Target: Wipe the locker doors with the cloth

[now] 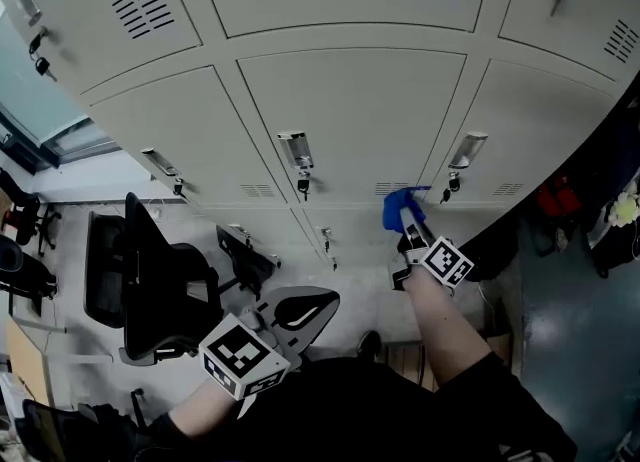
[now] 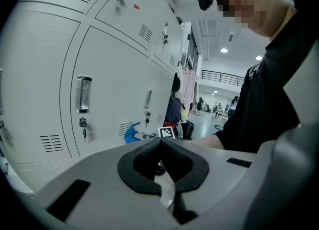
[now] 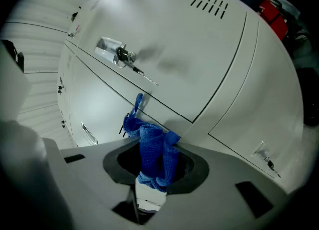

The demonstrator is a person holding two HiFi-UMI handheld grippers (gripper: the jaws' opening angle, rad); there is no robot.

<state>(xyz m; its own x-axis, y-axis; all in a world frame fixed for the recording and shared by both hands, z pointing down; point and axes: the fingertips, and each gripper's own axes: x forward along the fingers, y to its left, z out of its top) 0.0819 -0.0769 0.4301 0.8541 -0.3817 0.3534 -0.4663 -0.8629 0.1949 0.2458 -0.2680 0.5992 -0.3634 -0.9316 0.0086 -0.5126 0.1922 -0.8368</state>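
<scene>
The right gripper (image 1: 409, 234) has its fingers clamped narrowly on the blue cloth (image 3: 152, 147), which fills the gap between them. The cloth is bunched into upright folds with a knitted, terry-like weave. One thin corner sticks up toward 11 o'clock in the right gripper view, over the dark seam between two locker doors. Whether it presses on the metal cannot be told.

In the head view the cloth lies at about 3 o'clock from the hanging keys (image 1: 303, 186) of the middle locker door (image 1: 360, 115), near that door's lower right corner and beside its small vent slots (image 1: 393, 188).

The left gripper (image 2: 160, 142) is held low, well apart from the lockers, at about 7 o'clock in the head view. Its dark-padded fingers meet at their tips with nothing between them.

The doors are smooth, pale grey painted metal with rounded panel edges, each bearing a shiny recessed handle (image 1: 296, 149). A black office chair (image 1: 150, 285) stands at 8 o'clock.
</scene>
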